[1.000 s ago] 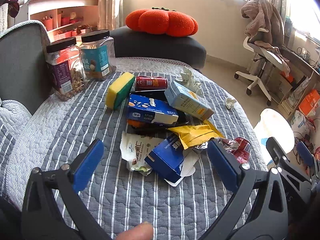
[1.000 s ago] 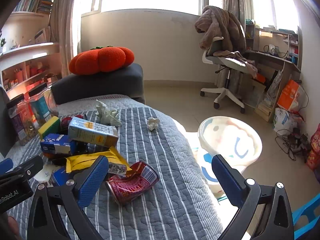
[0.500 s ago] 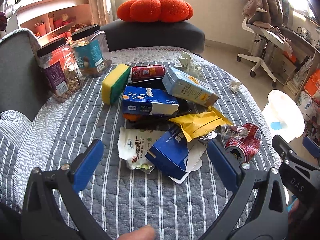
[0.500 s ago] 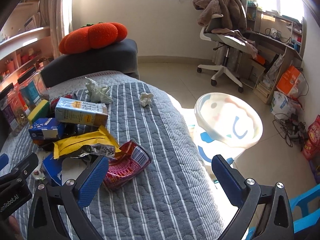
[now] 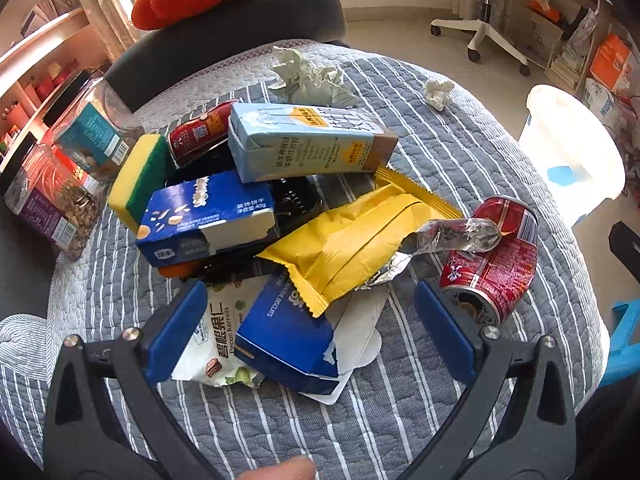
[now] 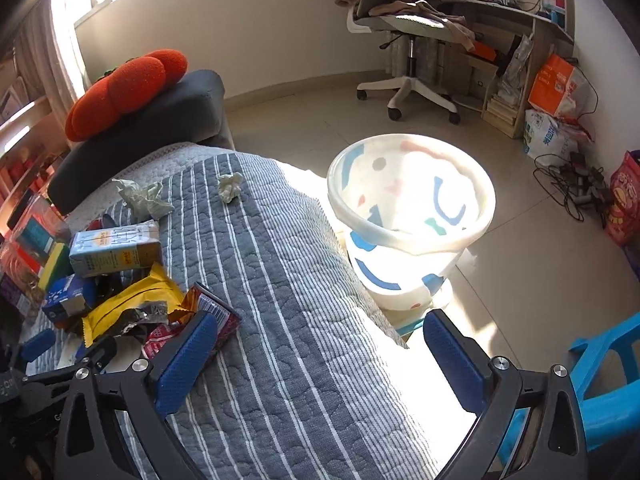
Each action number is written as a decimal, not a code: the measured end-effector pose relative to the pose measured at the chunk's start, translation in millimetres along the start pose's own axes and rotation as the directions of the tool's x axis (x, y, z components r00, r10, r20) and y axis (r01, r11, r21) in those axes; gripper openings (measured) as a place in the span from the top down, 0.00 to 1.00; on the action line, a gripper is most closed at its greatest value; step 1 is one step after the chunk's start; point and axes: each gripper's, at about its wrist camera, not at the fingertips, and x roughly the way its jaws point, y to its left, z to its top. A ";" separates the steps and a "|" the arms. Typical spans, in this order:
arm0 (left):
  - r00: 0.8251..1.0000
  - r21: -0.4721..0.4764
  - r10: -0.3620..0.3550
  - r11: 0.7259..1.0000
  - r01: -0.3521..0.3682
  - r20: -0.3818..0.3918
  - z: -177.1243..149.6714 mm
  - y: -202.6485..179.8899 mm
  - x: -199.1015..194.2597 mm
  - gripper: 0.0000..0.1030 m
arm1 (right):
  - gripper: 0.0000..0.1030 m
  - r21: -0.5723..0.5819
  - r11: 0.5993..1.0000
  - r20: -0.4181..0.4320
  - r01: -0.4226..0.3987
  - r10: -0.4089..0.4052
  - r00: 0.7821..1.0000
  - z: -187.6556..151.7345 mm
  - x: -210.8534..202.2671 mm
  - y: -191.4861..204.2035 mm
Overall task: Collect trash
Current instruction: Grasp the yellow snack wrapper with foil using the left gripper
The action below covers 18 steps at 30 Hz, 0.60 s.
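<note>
A heap of trash lies on the striped quilted table (image 5: 460,168). My left gripper (image 5: 310,334) is open and empty, its jaws on either side of a torn blue biscuit box (image 5: 286,334), with a nut wrapper (image 5: 218,344) at its left. A yellow wrapper (image 5: 352,240), a crushed red can (image 5: 496,264), a blue carton (image 5: 208,216) and a pale milk carton (image 5: 304,142) lie beyond. My right gripper (image 6: 320,354) is open and empty over the table's right edge, the can (image 6: 208,320) by its left finger. A white patterned bin (image 6: 412,216) stands on the floor beside the table.
Two crumpled tissues (image 5: 308,76) (image 5: 438,94) lie at the far side. A yellow-green sponge (image 5: 138,174), a second red can (image 5: 200,132) and two black-lidded jars (image 5: 92,128) stand at the left. An office chair (image 6: 404,40) and a blue stool (image 6: 600,380) are on the floor.
My left gripper has moved forward and down onto the heap, now straddling the blue biscuit box. My right gripper has swung right and tilted down toward the bin. Both stay open.
</note>
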 end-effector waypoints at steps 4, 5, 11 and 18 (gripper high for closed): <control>0.999 0.109 0.015 0.994 -0.011 -0.034 11.7 -12.4 7.2 0.00 | 0.00 0.028 1.000 -0.018 -0.002 0.002 1.000 2.5 3.1 -8.3; 0.999 0.132 0.020 0.991 -0.014 -0.041 14.6 -15.8 9.2 0.00 | 0.00 0.037 0.999 -0.024 -0.004 0.005 1.000 3.1 4.2 -10.3; 0.996 0.267 0.058 0.963 -0.037 -0.070 27.1 -35.2 23.8 0.02 | 0.00 0.070 0.997 -0.053 -0.020 0.023 0.998 4.3 8.7 -17.6; 0.992 0.315 0.012 0.949 0.029 -0.129 36.1 -42.2 32.5 0.40 | 0.00 0.048 0.998 -0.067 -0.027 0.030 0.997 3.3 12.2 -13.8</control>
